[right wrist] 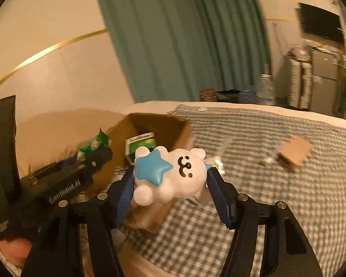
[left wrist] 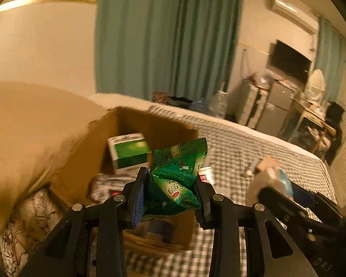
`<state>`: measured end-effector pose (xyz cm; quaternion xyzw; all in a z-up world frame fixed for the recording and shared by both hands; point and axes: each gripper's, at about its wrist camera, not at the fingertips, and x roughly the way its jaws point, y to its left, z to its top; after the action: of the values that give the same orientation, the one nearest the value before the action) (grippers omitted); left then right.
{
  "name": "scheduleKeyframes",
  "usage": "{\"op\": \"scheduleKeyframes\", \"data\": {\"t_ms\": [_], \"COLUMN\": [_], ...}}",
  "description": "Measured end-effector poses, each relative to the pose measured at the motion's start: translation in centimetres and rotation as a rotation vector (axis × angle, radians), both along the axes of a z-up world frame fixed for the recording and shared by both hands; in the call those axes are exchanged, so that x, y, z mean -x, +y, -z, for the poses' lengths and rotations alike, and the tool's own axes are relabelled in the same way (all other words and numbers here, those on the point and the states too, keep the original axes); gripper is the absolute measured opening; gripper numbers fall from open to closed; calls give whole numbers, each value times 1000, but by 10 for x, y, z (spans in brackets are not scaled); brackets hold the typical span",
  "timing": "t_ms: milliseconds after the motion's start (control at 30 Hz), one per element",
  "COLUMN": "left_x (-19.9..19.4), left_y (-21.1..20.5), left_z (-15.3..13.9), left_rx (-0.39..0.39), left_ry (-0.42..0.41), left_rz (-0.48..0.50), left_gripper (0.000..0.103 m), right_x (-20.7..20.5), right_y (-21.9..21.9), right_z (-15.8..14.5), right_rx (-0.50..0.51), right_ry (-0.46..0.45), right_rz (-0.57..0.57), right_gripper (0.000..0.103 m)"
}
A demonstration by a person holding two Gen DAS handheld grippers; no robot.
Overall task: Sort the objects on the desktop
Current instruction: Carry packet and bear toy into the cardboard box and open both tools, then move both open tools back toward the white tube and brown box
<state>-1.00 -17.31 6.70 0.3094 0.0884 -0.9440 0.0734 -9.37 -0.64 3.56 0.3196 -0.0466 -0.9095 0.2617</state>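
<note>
My left gripper (left wrist: 171, 191) is shut on a bunch of green medicine sachets (left wrist: 177, 175) and holds them over the open cardboard box (left wrist: 85, 147). A green-and-white medicine box (left wrist: 129, 152) and crumpled items lie inside the box. My right gripper (right wrist: 170, 180) is shut on a white bear figurine with a blue star (right wrist: 170, 175), held above the box's near right corner (right wrist: 182, 127). The left gripper and its sachets show at the left of the right wrist view (right wrist: 90, 159). The right gripper with the figurine shows blurred at the right of the left wrist view (left wrist: 272, 180).
The box sits on a bed with a green checked cover (right wrist: 276, 184). A small brown carton (right wrist: 293, 152) and a thin object (right wrist: 223, 147) lie on the cover to the right. A pillow (left wrist: 23, 219) lies at left. A water bottle (right wrist: 265, 87) stands beyond the bed.
</note>
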Motion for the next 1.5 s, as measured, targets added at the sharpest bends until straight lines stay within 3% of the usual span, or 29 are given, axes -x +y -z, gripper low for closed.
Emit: {"op": "scheduleKeyframes", "data": {"t_ms": [300, 333, 400, 433, 533, 567, 800, 1000, 1200, 1367, 1500], "left_x": [19, 22, 26, 28, 31, 30, 14, 1, 12, 38, 69], "left_y": [-59, -61, -63, -63, -59, -57, -20, 63, 143, 181, 199], "left_z": [47, 49, 53, 54, 55, 54, 37, 35, 73, 103, 119], "left_rx": [-26, -20, -22, -27, -15, -6, -53, -54, 9, 35, 32], "left_ry": [-92, -96, -104, -105, -119, -119, -81, -20, -50, -112, -109], "left_rz": [-88, -87, -81, -74, -65, -71, -41, 83, 233, 244, 219], "left_gripper": [36, 36, 38, 46, 95, 97, 98, 103, 103, 103, 103], "right_x": [50, 55, 56, 57, 59, 57, 46, 31, 20, 30, 49], "right_y": [-74, -79, -83, -81, -67, -57, 43, 128, 186, 212, 223], "right_z": [30, 32, 30, 28, 19, 16, 10, 19, 50, 70, 82], "right_rx": [65, 72, 74, 83, 107, 110, 37, -85, -13, 16, 14], "right_ry": [-121, -129, -118, -105, -83, -74, 11, 58, -8, -28, -38], "right_rz": [-112, -121, -112, -105, -77, -61, 118, 298, 347, 380, 392], "right_gripper": [63, 66, 85, 86, 86, 86, 87, 87, 87, 87, 87]}}
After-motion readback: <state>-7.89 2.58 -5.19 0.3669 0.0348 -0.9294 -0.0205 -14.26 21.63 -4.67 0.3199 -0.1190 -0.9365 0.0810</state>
